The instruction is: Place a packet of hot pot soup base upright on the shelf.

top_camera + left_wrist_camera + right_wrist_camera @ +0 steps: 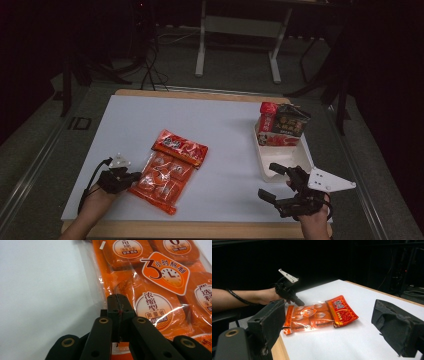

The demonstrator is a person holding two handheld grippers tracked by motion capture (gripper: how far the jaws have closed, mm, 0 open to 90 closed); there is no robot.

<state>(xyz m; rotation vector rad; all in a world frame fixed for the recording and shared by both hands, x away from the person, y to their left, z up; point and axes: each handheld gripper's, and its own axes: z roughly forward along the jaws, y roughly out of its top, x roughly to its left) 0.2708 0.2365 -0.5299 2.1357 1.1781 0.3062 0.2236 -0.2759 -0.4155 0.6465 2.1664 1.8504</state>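
Observation:
An orange packet [170, 170] of sealed sauce portions with a red header lies flat on the white table top [200, 125], left of the middle. My left gripper [135, 176] is at the packet's left edge. In the left gripper view its jaws [118, 302] are pressed together over the packet [155, 297], with a thin red sliver pinched in the seam. My right gripper [267, 180] stands wide open at the front right, just before the near end of a white tray [287, 165]. Its view faces the packet [319, 313] and the left gripper [299, 303] across the table.
At the tray's far end stand a red pack [268, 117] and a black pack [291, 121]. The table's wooden front edge [200, 230] runs close to both hands. A white table frame [240, 30] and cables stand on the dark floor beyond.

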